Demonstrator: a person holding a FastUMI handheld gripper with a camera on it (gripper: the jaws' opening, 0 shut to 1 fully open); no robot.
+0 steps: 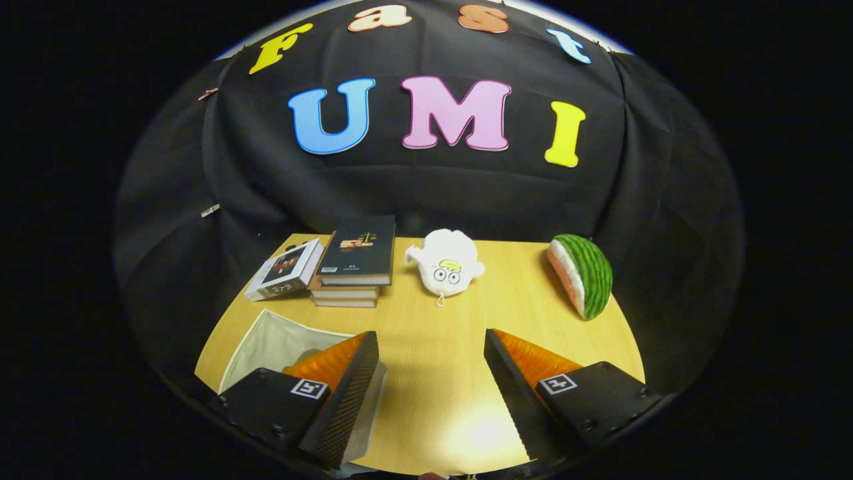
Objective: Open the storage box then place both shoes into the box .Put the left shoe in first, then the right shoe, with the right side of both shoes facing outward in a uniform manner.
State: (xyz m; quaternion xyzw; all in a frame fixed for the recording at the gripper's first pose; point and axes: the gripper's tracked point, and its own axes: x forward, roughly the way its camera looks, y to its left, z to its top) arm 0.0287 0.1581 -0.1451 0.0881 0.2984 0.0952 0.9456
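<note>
My gripper point(432, 347) is open above the wooden table point(440, 373), with only bare tabletop between its wide-spread fingers. A white fabric storage box point(276, 343) sits under and just ahead of the left finger point(353, 387), its top open and pale inner walls showing. A small greyish shape lies inside it, mostly hidden by the finger. I cannot make out any shoe.
Beyond the fingers stand a stack of books point(353, 263) with a small white box point(285, 270) leaning beside it, a white plush toy point(445, 263) in the middle, and a watermelon-slice toy point(583, 273) to the right. Black cloth walls close the back.
</note>
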